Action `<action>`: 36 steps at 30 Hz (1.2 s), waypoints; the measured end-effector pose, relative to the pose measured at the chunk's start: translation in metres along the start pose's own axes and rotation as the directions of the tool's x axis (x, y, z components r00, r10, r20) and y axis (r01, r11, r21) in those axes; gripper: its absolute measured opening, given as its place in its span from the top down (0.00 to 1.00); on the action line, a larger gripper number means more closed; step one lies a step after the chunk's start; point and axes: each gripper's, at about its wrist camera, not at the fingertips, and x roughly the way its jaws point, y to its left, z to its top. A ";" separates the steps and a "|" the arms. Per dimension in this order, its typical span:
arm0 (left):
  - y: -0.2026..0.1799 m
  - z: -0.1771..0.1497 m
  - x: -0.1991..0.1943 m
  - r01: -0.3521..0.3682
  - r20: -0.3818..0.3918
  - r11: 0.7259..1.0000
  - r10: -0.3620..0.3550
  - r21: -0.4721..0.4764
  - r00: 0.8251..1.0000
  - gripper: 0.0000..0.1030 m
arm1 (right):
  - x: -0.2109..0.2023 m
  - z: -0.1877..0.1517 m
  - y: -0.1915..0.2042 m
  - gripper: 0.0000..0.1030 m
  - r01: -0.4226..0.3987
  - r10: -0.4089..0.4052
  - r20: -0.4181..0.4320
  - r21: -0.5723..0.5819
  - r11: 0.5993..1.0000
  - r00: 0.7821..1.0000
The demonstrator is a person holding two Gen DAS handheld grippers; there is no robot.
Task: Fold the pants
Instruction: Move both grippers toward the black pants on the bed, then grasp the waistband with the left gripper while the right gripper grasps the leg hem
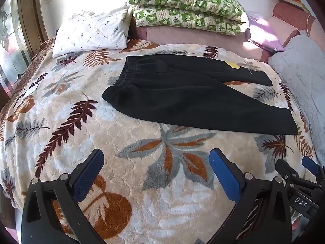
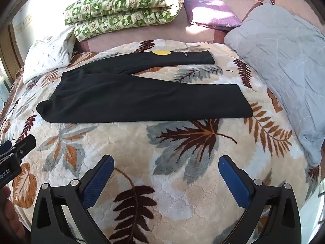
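Pants point(image 1: 182, 95) lie flat mid-blanket point(image 1: 142, 183), legs spread rightward, near hem close to the grey pillow point(image 2: 284, 61). I hold left gripper point(image 1: 156, 162) and right gripper point(image 2: 166, 168) agape, empty, over bare blanket. Yellow patch point(image 2: 160, 52) unreadable.

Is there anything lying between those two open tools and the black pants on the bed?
Nothing visible. Only bare leaf-patterned fleece blanket lies between the left tool, the right tool and the black pants. Both tools are open and empty.
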 end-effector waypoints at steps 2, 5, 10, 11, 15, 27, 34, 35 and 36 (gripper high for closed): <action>-0.002 0.001 0.003 0.001 -0.003 1.000 -0.001 0.002 1.000 0.00 | 0.004 0.002 -0.002 0.00 -0.001 0.001 -0.005 -0.003 1.000 1.000; -0.005 0.003 0.008 0.003 -0.012 1.000 -0.003 0.004 1.000 0.00 | 0.011 0.006 -0.007 0.00 -0.002 0.002 -0.009 0.006 1.000 1.000; -0.009 0.003 0.012 0.001 -0.022 1.000 0.000 0.009 1.000 0.00 | 0.017 0.009 -0.010 0.00 -0.027 0.029 -0.064 0.031 0.999 0.998; -0.009 0.003 0.012 0.000 -0.022 1.000 0.000 0.009 1.000 0.00 | 0.018 0.009 -0.010 0.00 -0.027 0.029 -0.064 0.033 0.999 0.998; -0.010 0.003 0.013 0.002 -0.023 1.000 -0.002 0.009 1.000 0.00 | 0.018 0.010 -0.013 0.00 -0.010 0.010 -0.002 0.025 1.000 1.000; -0.003 0.015 0.019 0.000 -0.053 1.000 0.000 0.005 0.999 0.00 | 0.015 0.012 -0.014 0.00 0.020 -0.020 -0.003 -0.013 1.000 1.000; 0.025 0.094 0.050 0.020 -0.160 0.999 -0.013 0.038 0.987 0.00 | 0.023 0.068 -0.045 0.00 -0.067 0.066 0.005 0.037 0.997 0.998; 0.030 0.106 0.056 0.026 -0.172 0.999 -0.021 0.028 0.985 0.00 | 0.026 0.083 -0.055 0.00 -0.080 0.080 0.003 0.049 0.996 0.997; 0.037 0.122 0.065 0.035 -0.190 0.999 -0.031 0.015 0.981 0.00 | 0.032 0.101 -0.067 0.00 -0.095 0.096 0.002 0.069 0.993 0.995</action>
